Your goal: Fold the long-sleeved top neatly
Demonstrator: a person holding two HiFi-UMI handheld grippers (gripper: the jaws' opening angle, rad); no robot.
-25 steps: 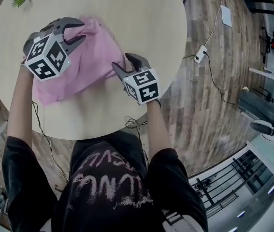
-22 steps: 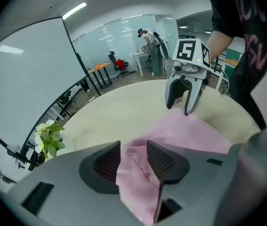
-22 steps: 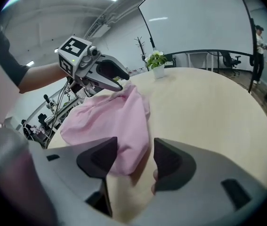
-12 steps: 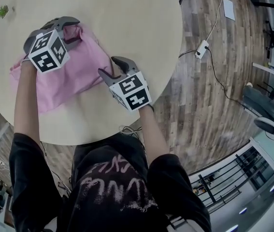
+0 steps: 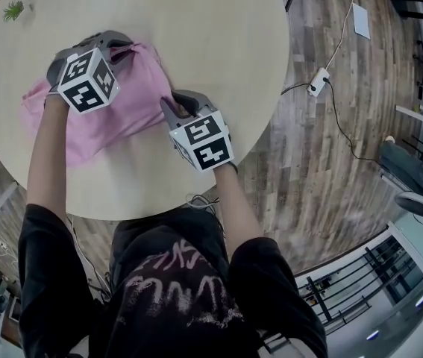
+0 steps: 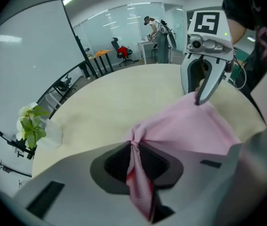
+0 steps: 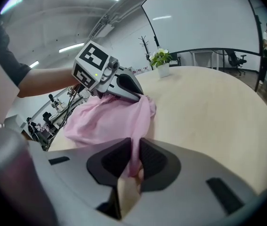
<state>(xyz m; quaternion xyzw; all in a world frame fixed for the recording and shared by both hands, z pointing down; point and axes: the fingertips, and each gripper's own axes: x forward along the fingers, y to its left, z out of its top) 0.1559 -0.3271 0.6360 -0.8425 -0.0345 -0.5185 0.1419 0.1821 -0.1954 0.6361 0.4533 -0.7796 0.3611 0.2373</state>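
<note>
Both grippers pinched on the top; folding barely begun.
Our left gripper [image 6: 135, 147] and right gripper [image 7: 133, 154] have each just closed down on a pinch of the pink long-sleeved top [image 5: 133, 103], with cloth bunched between the jaws. The top lies rumpled on the round desk [image 5: 196, 21]. We judge no neat fold is made yet.

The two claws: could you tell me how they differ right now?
The left claw pinches the far edge of the pink top; the right claw its near edge. Left claw's cloth is bunched into a cord; right claw's lies flatter. Both have just been closing on it.
</note>
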